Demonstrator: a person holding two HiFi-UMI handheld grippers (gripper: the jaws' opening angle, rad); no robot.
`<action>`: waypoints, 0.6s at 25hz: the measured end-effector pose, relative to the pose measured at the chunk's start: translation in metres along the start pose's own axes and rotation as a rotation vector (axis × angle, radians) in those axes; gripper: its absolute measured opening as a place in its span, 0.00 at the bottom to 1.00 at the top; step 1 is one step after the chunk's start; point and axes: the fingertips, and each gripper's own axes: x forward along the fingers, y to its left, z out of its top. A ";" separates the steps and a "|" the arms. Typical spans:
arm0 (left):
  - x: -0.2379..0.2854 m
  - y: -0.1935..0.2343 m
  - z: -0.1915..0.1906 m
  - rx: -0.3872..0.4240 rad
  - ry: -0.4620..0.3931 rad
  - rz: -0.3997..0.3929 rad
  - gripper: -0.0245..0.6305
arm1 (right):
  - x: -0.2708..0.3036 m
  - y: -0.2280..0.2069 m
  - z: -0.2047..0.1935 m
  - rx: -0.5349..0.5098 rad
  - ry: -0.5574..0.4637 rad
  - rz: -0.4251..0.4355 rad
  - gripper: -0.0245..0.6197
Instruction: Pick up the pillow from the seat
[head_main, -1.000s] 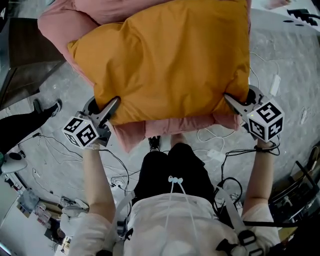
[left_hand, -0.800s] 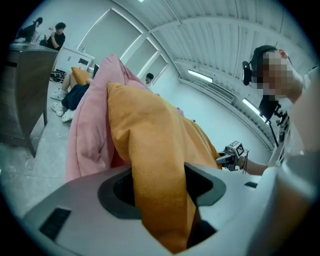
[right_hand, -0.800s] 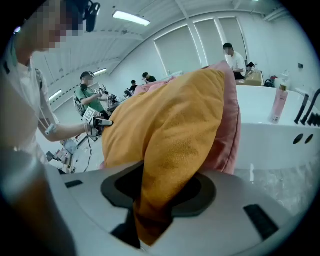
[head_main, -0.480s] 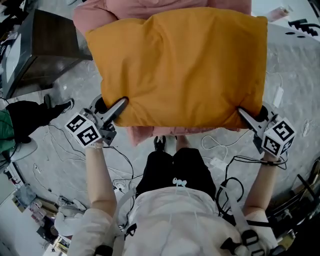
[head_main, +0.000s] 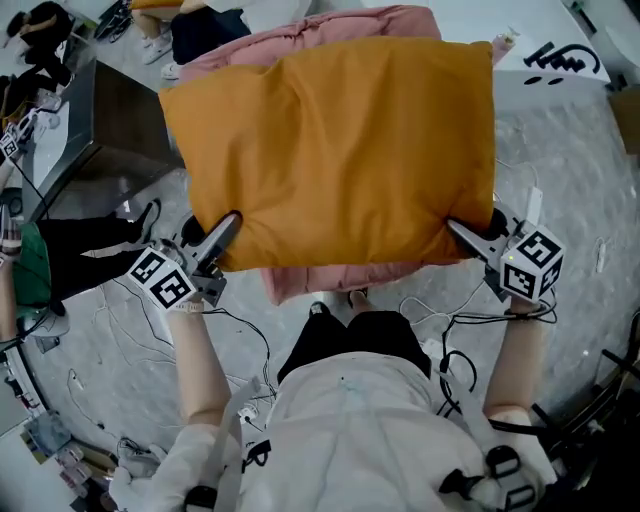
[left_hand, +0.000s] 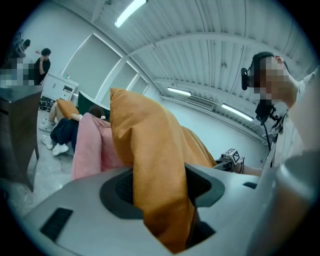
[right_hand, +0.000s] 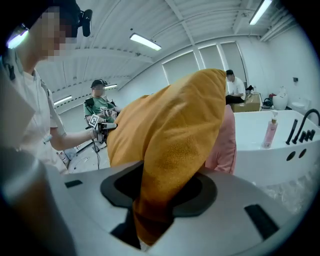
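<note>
Plump, creased mustard pillow (head_main: 330, 150) hung between my left gripper (head_main: 226, 226), jaws closing on one corner, and right gripper (head_main: 460, 230) pinching the other.

White short-sleeved top (head_main: 350, 430), black trousers (head_main: 350, 340), grey shoulder straps (head_main: 232, 440) with black buckles (head_main: 500, 465)

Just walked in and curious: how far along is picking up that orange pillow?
Looks nearly done. The orange pillow hangs lifted above the floor. In hand: the left tool is closing its jaws on one near corner, the right tool pinches the other. Left: only carrying it away, I would guess. A pink cushion lies right behind it; I cannot tell whether it is lifted too.
</note>
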 end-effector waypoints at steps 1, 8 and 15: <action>-0.006 -0.007 0.008 0.019 -0.017 0.000 0.40 | -0.004 0.006 0.006 -0.016 -0.012 -0.002 0.32; -0.019 -0.061 0.053 0.123 -0.122 0.011 0.40 | -0.043 0.009 0.041 -0.103 -0.106 -0.005 0.32; -0.022 -0.079 0.085 0.158 -0.177 0.011 0.40 | -0.062 0.009 0.074 -0.165 -0.150 -0.016 0.32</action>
